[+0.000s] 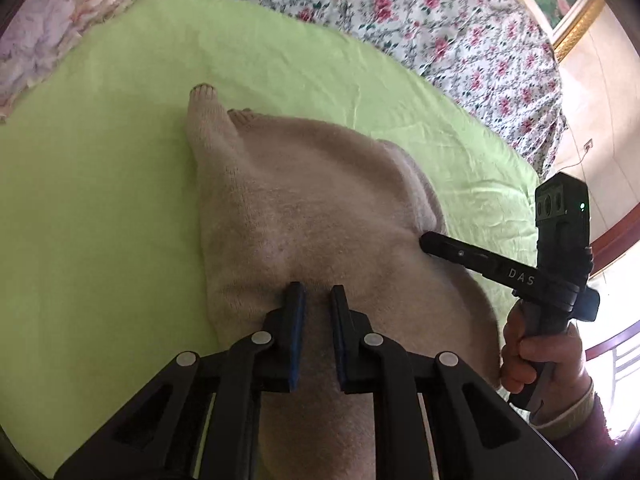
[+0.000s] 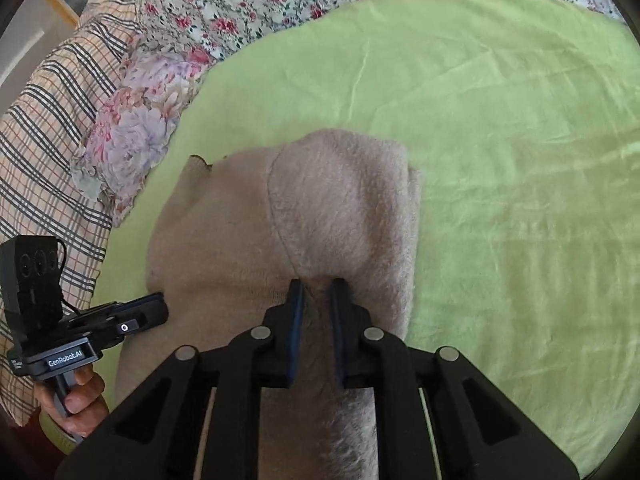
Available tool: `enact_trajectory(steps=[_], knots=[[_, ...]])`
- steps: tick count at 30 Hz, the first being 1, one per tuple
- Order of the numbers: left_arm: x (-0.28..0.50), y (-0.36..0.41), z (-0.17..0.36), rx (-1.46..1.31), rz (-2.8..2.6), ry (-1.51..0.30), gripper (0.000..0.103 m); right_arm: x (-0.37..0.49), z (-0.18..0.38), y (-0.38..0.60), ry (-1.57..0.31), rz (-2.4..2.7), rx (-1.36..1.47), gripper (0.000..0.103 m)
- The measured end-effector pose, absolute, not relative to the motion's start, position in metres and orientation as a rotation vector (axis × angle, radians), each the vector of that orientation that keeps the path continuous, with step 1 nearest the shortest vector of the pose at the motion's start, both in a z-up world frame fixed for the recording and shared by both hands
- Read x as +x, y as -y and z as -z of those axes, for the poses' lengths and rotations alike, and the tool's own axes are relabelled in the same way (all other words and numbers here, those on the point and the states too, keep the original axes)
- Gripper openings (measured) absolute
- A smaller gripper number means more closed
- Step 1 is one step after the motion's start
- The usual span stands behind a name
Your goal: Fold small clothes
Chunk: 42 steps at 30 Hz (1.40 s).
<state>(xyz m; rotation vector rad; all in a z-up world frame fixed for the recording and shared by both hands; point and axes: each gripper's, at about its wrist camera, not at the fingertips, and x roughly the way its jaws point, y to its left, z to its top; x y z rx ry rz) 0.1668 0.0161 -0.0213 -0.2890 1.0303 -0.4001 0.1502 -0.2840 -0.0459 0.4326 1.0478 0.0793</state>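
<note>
Left gripper (image 1: 317, 292) clamped on near edge of beige knit sweater (image 1: 304, 208), fabric pinched between blue pads. Right gripper (image 2: 318, 288) likewise pinching same near edge, further right. Sweater lies on green sheet (image 1: 100, 200), long axis running away from grippers, sleeve cuff (image 1: 204, 90) pointing to far side; one panel folded over body. Beyond: floral bedspread (image 1: 400, 8), checked cloth (image 2: 48, 140) at left.
</note>
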Motion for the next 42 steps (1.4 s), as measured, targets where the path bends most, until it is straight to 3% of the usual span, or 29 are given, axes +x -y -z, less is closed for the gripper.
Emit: enact_trajectory(steps=[8,15,20,42], knots=[[0.081,-0.026,-0.003,-0.307,0.493,-0.960,0.011,0.095,0.008,0.267,-1.007,-0.127,0.412,0.017],[0.032,-0.019,0.041,-0.249,0.492,-1.075,0.012,0.037,0.021,0.245,-1.092,-0.135,0.355,0.017],[0.022,-0.012,0.048,-0.242,0.474,-1.079,0.012,0.020,0.046,0.250,-1.114,-0.049,0.318,0.014],[0.019,-0.014,0.046,-0.240,0.443,-1.128,0.013,-0.004,0.043,0.244,-1.100,0.030,0.321,0.014]])
